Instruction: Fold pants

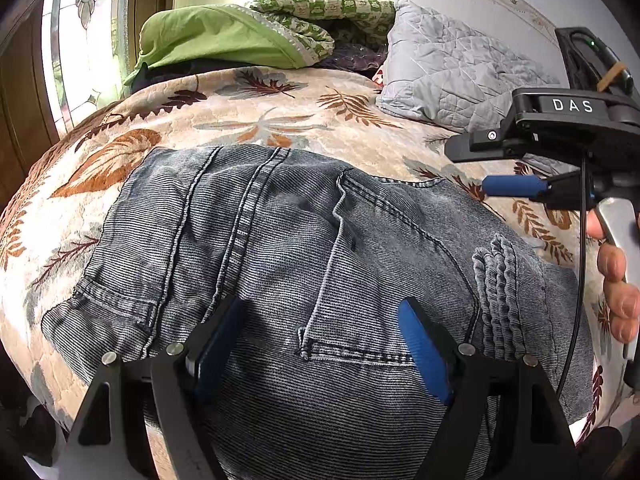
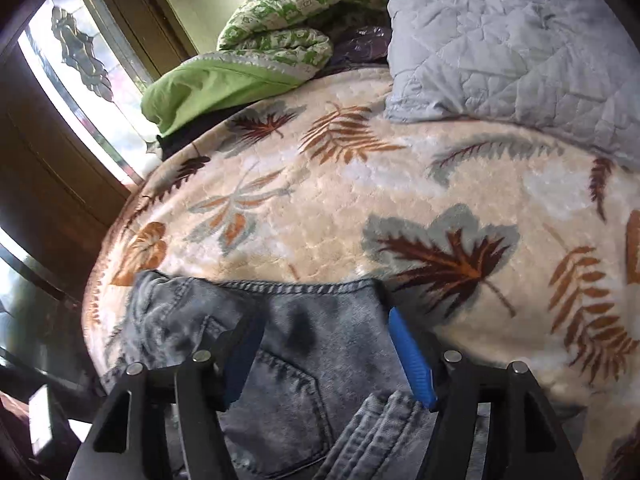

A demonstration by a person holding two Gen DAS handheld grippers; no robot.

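Grey washed-denim pants [image 1: 304, 264] lie folded on the bed's leaf-print blanket [image 1: 224, 120], long axis running left to right. The left tool [image 1: 320, 344] hovers over the middle, fingers spread, gripping nothing. The right tool [image 2: 324, 352], also spread, sits at the far hem edge. Thick ribbed denim, bulky seams, corded belt loops.

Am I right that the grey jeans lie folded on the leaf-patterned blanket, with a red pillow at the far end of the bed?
Nearly: the jeans do lie on the leaf-patterned blanket, but the pillow at the far end is green, not red, as the left wrist view shows.
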